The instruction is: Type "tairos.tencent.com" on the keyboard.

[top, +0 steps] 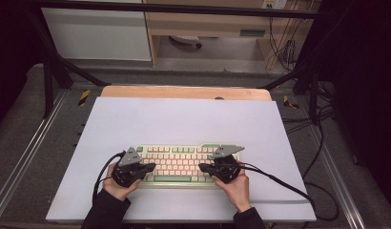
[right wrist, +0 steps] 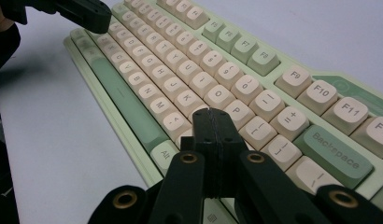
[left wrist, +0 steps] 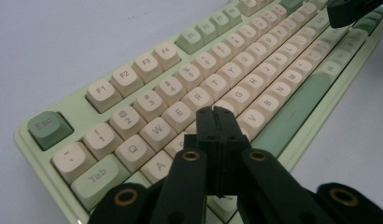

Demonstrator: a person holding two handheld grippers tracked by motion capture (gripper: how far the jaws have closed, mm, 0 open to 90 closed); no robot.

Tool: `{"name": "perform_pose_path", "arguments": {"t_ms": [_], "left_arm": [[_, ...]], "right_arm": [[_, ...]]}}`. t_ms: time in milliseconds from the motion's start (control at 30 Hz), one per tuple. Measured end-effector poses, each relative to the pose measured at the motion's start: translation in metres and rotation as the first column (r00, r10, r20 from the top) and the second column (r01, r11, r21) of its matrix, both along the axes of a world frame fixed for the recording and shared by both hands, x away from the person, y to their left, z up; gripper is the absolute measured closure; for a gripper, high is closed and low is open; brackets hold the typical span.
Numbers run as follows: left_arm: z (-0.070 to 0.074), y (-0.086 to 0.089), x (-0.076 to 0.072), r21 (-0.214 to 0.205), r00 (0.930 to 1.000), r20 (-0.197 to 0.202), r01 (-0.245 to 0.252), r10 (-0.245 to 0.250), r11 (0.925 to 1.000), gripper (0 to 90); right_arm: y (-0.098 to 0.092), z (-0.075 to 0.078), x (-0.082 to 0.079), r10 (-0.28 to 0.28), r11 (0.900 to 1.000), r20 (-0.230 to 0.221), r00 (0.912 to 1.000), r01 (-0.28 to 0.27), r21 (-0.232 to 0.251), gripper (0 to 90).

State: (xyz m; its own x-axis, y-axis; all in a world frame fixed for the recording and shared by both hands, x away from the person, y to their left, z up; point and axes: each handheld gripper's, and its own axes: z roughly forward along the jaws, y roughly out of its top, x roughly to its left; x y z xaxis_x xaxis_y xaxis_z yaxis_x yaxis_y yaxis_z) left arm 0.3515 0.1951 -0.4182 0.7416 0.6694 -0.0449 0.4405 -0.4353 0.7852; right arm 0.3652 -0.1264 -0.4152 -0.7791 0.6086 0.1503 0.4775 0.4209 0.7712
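Pale green keyboard with cream and darker green keycaps (top: 179,164) is lying flat near the front edge of the white tabletop sheet (top: 184,121), long side running across the table, roughly centred.

Left: the person's left hand (top: 115,183) is holding the black left gripper (top: 150,168) over the keyboard's left end, tips pointing rightward. In the left gripper view, its jaws are pressed together with nothing between them, tips (left wrist: 216,114) hovering above the letter rows near the E/R/D area; contact with a key cannot be told. The green Esc key (left wrist: 48,128) is sitting at the near-left corner.

Right: the right hand (top: 237,188) is holding the black right gripper (top: 203,168) over the keyboard's right end, tips pointing leftward toward the other gripper, apart from it. In the right gripper view, its jaws are likewise clenched on nothing, tips (right wrist: 213,114) just beside the P and L keys; the green Backspace key (right wrist: 336,156) is lying to the right.
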Motion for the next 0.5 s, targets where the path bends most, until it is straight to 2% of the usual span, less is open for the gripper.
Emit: {"name": "perform_pose_path", "arguments": {"t_ms": [500], "left_arm": [[-0.007,-0.019,0.0,0.027,0.9993,-0.014,0.036,-0.036,0.999,90.0]], "right_arm": [[0.0,0.0,0.0,0.003,1.0,-0.003,1.0,-0.003,-0.002,90.0]]}}
